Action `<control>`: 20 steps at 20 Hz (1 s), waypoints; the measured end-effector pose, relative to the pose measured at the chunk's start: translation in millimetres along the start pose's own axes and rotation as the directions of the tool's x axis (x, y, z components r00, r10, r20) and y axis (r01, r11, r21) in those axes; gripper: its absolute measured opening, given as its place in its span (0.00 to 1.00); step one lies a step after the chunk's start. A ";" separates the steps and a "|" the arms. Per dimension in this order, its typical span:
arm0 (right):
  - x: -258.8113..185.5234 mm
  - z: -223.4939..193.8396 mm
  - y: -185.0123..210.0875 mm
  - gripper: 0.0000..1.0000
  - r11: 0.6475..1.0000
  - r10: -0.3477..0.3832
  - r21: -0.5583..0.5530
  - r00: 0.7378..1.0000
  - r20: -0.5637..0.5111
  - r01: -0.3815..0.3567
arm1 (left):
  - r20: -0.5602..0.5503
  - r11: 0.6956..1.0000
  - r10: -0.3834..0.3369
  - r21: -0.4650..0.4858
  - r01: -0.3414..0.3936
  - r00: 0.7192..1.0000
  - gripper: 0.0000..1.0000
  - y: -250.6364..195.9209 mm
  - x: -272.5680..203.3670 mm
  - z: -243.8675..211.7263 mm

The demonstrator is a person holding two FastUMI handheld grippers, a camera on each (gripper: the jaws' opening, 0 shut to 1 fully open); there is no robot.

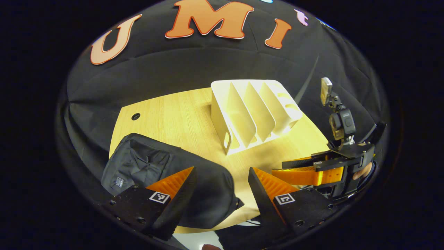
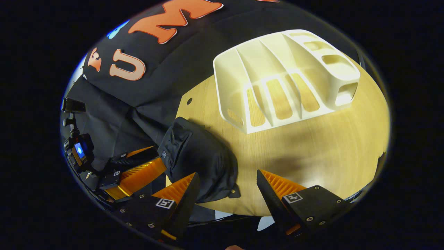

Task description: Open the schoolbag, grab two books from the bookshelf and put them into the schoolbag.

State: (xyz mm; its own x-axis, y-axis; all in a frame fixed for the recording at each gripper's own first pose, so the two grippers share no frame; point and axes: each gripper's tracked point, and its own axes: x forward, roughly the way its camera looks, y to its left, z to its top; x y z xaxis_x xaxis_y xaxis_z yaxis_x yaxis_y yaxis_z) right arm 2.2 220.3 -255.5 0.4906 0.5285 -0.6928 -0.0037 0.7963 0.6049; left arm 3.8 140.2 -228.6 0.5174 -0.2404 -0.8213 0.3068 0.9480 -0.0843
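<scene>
1. Now one black schoolbag [image 1: 163, 173] lies on the worktop [image 1: 173, 118], closed as far as shows.
2. One white bookshelf [image 1: 253, 111] stands well apart from it, four slots visible.
3. Left gripper [image 1: 222, 187] and right gripper [image 2: 225, 194]: fingers spread, pinching nothing.
</scene>
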 end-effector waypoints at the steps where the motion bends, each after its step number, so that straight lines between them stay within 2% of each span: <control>1: -10.1 7.8 -10.3 0.97 1.000 -0.007 -0.029 1.000 0.020 0.007 | 0.018 1.000 0.014 -0.024 -0.013 1.000 0.95 -11.0 2.2 5.4; 6: -71.2 65.0 -48.6 0.97 0.981 -0.050 -0.177 0.982 0.184 0.083 | 0.154 0.992 0.109 -0.081 -0.097 0.982 0.97 -68.8 3.1 40.5; 10: -121.5 110.0 -54.7 0.98 0.952 -0.051 -0.269 0.939 0.340 0.149 | 0.291 0.984 0.167 -0.107 -0.142 0.942 0.96 -109.2 -10.6 78.5; 12: -148.6 135.7 -55.5 0.97 0.935 -0.045 -0.297 0.897 0.441 0.193 | 0.372 0.981 0.190 -0.107 -0.161 0.908 0.96 -124.8 -25.7 97.1; 15: -192.8 163.1 -58.2 0.97 0.916 -0.035 -0.307 0.811 0.584 0.260 | 0.498 0.976 0.219 -0.116 -0.186 0.839 0.96 -141.3 -51.3 130.0; 16: -202.7 168.0 -59.4 0.97 0.913 -0.033 -0.304 0.791 0.611 0.273 | 0.528 0.974 0.224 -0.117 -0.191 0.819 0.96 -144.1 -55.1 135.5; 18: -208.2 170.6 -60.5 0.97 0.896 -0.042 -0.317 0.769 0.637 0.311 | 0.603 0.967 0.251 -0.114 -0.230 0.757 0.96 -141.5 -69.0 143.0; 20: -216.4 180.2 -59.6 0.97 0.880 -0.047 -0.317 0.730 0.682 0.353 | 0.641 0.963 0.262 -0.122 -0.241 0.722 0.95 -147.5 -79.2 146.1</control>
State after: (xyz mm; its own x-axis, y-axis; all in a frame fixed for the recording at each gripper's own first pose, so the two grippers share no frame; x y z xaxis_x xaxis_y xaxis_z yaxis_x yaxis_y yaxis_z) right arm 53.2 5.4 -70.9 0.9525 0.1477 -0.2662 -0.1064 0.9808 0.1635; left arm 34.3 -11.1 -68.7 0.9656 -0.0591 -0.2531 0.0735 0.9961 0.0479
